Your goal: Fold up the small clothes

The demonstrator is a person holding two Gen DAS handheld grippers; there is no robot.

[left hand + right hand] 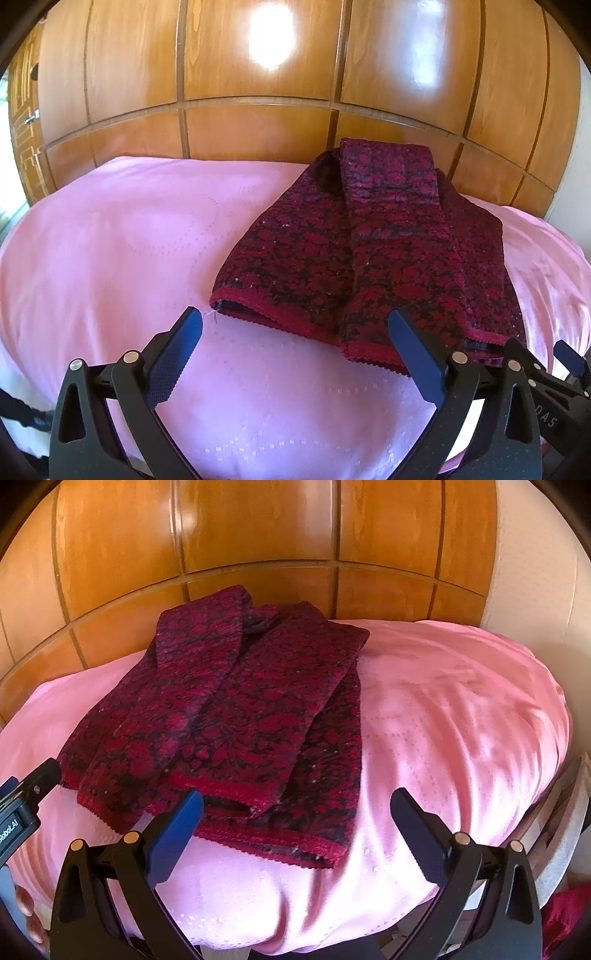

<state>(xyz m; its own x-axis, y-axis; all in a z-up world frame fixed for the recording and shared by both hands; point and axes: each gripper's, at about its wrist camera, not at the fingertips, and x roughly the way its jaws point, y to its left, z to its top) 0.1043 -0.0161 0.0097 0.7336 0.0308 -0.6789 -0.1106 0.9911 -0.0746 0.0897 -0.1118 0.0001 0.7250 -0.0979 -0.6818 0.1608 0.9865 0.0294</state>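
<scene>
a red-and-black knit garment [373, 251], sleeves folded in, lies on a pink-covered table [110, 240] with its long axis running away from both claws. left claw [295, 354] and right claw [295, 834], both spread apart and empty, hover at its near hem.

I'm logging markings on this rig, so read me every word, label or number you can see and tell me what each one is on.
"DAS": pale letters on the black body of the right gripper, seen at the right edge of the left wrist view; it may be part of a longer word.
"Robot.AI": white print on the black body of the left gripper, at the left edge of the right wrist view; its start is cut off.
Nothing readable on the red knitted garment.
</scene>
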